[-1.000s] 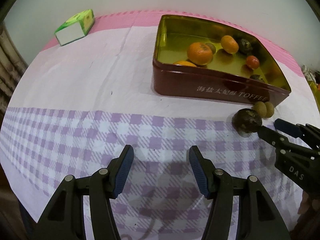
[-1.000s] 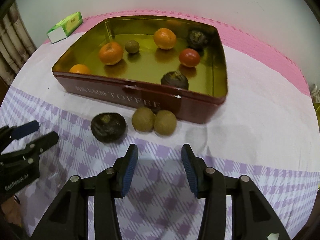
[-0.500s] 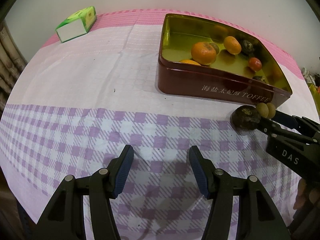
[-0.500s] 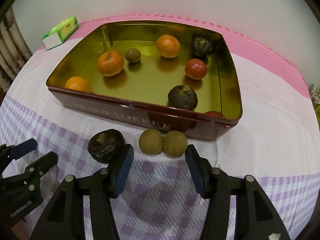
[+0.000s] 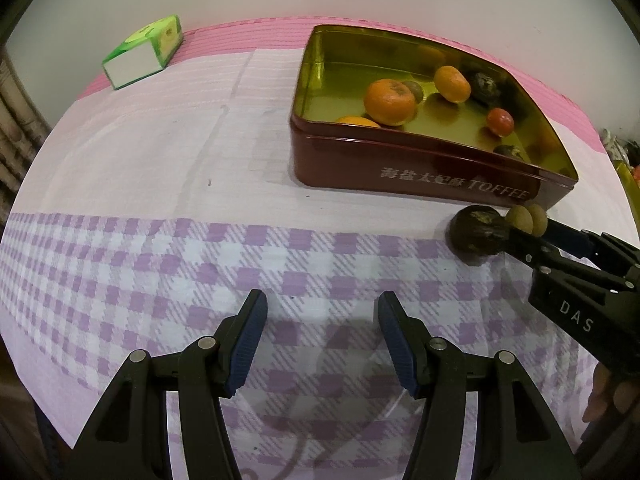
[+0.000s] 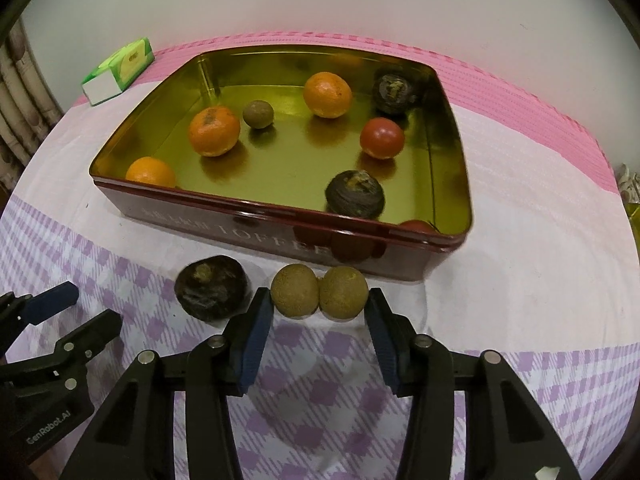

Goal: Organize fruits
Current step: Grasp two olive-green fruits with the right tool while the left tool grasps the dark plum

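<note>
A dark red toffee tin (image 6: 256,228) with a gold inside holds several fruits: oranges, red tomatoes and dark round ones. On the cloth in front of it lie two tan round fruits (image 6: 319,297) side by side and a dark brown fruit (image 6: 210,293) to their left. My right gripper (image 6: 318,312) is open, its fingers flanking the two tan fruits without squeezing them. My left gripper (image 5: 322,320) is open and empty over the checked cloth, left of the tin (image 5: 420,176). The right gripper (image 5: 532,236) also shows in the left wrist view beside the dark fruit (image 5: 478,234).
A green and white carton (image 5: 142,53) lies at the far left of the table near the wall; it also shows in the right wrist view (image 6: 120,68). The left gripper's fingers (image 6: 60,320) sit at the lower left of the right wrist view.
My right gripper has moved forward and down until its open fingers stand either side of the two tan fruits. My left gripper has stayed nearly still, drifting slightly left.
</note>
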Demonstrator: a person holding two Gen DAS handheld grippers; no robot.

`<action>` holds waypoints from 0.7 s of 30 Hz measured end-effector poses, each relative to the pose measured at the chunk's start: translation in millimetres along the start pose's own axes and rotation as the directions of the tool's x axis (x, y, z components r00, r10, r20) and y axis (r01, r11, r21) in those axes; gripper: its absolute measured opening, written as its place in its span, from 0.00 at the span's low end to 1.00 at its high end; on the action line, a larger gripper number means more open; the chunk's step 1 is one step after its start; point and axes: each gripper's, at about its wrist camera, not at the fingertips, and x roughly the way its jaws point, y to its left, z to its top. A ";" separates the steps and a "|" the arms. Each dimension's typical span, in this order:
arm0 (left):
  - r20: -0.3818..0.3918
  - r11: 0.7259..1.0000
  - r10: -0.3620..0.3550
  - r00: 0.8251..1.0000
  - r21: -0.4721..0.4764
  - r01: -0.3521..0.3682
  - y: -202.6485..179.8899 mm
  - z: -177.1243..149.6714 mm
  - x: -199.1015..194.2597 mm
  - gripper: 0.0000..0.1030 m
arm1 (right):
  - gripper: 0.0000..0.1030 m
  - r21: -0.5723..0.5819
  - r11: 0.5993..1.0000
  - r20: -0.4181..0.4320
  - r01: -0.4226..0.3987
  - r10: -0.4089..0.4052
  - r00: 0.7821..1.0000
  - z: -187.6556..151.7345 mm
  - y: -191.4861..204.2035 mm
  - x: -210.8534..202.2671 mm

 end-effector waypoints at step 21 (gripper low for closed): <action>-0.006 0.993 -0.076 0.997 0.085 0.077 -62.7 4.9 5.8 0.57 | 0.43 0.086 0.996 0.013 0.038 -0.039 0.999 -26.0 -80.5 -11.0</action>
